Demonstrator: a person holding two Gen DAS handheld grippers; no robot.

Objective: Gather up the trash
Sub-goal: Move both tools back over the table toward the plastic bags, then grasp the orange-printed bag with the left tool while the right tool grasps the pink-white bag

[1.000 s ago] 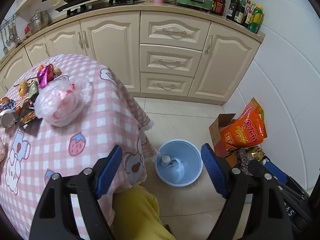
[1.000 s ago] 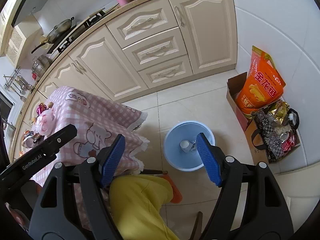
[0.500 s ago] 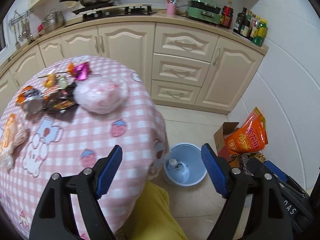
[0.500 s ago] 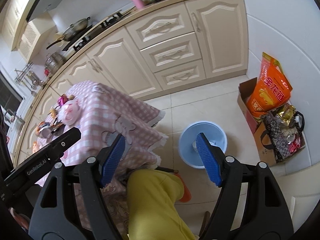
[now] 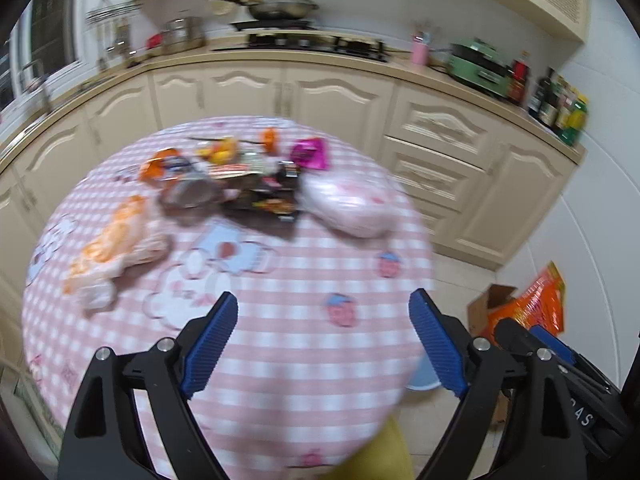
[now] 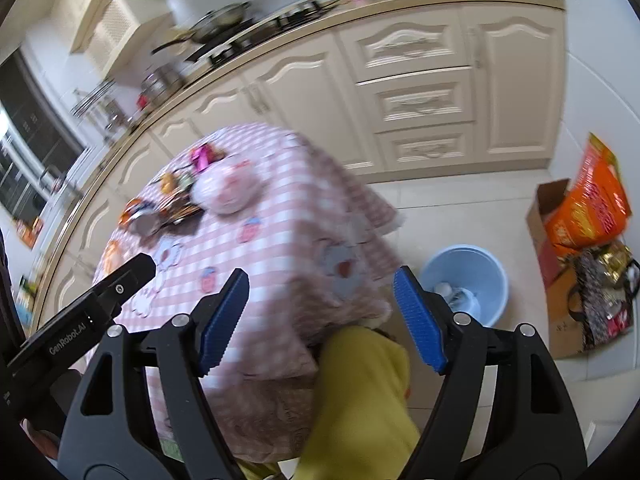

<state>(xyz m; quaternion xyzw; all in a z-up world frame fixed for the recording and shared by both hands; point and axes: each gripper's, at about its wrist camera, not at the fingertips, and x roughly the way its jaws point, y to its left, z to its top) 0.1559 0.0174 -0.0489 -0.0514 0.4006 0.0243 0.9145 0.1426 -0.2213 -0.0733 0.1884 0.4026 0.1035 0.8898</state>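
Both grippers empty over the pink checked tablecloth [image 5: 304,280]!

Left gripper [image 5: 323,338] is opening, right gripper [image 6: 321,314] gapes; the crumpled pink-and-white plastic bag [image 5: 352,204], at one o'clock among wrappers, looks light, soft, slippery — pinch a bunched fold.

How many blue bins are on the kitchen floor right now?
1. The blue bin stands on the floor tiles beside the table, below the drawers; others may be hidden behind the tablecloth.
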